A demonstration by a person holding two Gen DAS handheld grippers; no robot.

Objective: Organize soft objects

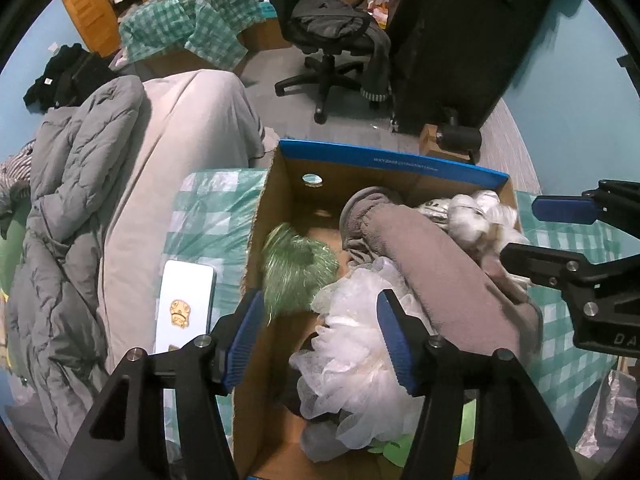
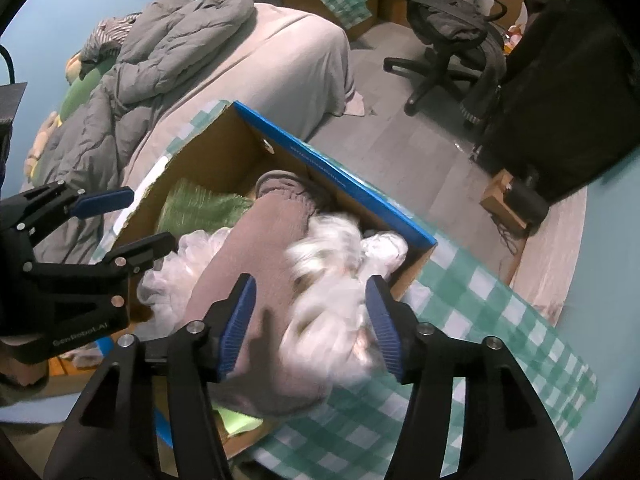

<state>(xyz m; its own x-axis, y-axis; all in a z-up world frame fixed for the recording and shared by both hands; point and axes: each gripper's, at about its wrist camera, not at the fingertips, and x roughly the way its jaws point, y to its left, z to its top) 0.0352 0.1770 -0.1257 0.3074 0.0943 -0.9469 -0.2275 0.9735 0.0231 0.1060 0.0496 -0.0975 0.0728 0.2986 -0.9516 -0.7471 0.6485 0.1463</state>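
The rolled brown towel (image 1: 448, 264) lies inside the cardboard box (image 1: 276, 216), its long axis running from the far wall down toward the near right corner, directly beneath both claws. The right gripper (image 2: 312, 320) hangs spread over its near end and a blurred white fluffy toy (image 2: 332, 276), pinching nothing; the left gripper (image 1: 320, 340) is likewise spread, empty, above the white mesh pouf (image 1: 352, 340). A green tinsel ball (image 1: 296, 268) sits toward the box's left wall. The box rests on a green checked cloth (image 2: 480, 320); a white phone (image 1: 184, 304) lies just beside it.
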